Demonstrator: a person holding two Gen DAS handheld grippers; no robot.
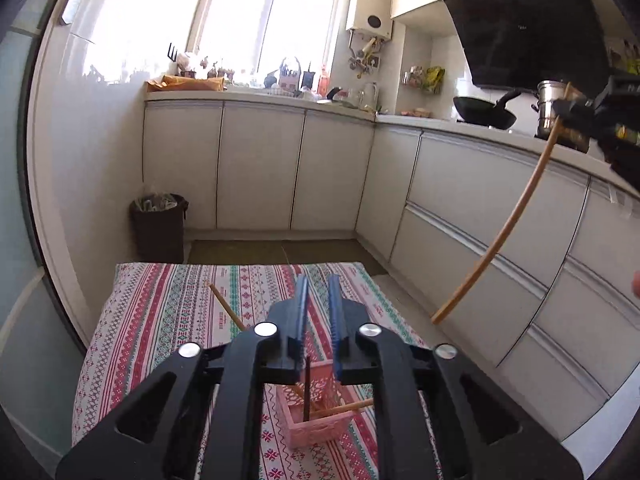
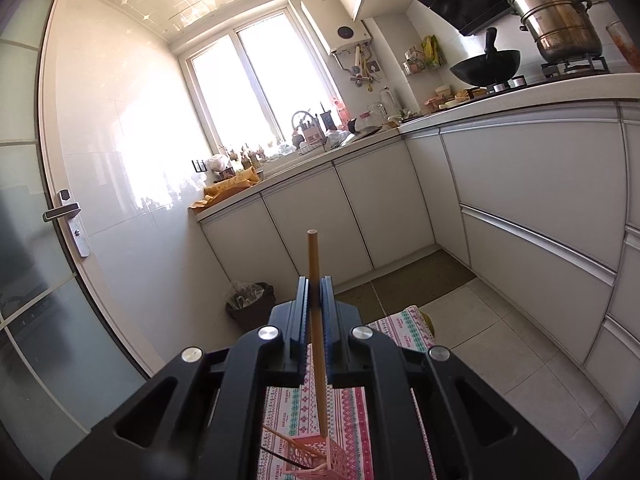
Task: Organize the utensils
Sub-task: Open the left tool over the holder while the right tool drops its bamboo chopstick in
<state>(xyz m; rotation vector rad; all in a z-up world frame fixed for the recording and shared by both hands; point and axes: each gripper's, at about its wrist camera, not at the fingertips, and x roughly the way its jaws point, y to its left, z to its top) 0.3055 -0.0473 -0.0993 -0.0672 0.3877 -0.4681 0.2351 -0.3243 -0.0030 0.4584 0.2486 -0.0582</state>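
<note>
**Right gripper clamped on a chopstick; left gripper part open, empty**

Right gripper (image 2: pixel 317 300): fingers closed tight on a wooden chopstick (image 2: pixel 316 344), pinched between the blue pads. Stick runs roughly upright thru the jaws; top end pokes up well past the fingertips, bottom end hangs down to just above/at the rim of the pink basket (image 2: pixel 320 458). Can't tell if the tip touches the basket. In the left wrist view the same chopstick (image 1: pixel 508 220) shows at far right, held at its upper end by the right gripper (image 1: pixel 568 110), slanting down-left in mid-air, well apart from the left gripper.

Left gripper (image 1: pixel 319 300): jaws a small way apart, nothing between the pads. Pink basket (image 1: pixel 316 428) sits below & behind the fingertips on the striped patterned cloth (image 1: pixel 160 320). Inside it: a dark chopstick (image 1: pixel 307 392) standing near upright, plus wooden ones, one sticking out to the right (image 1: pixel 348 407). Another wooden chopstick (image 1: pixel 226 306) angles up-left from behind the left finger, over the cloth.
</note>
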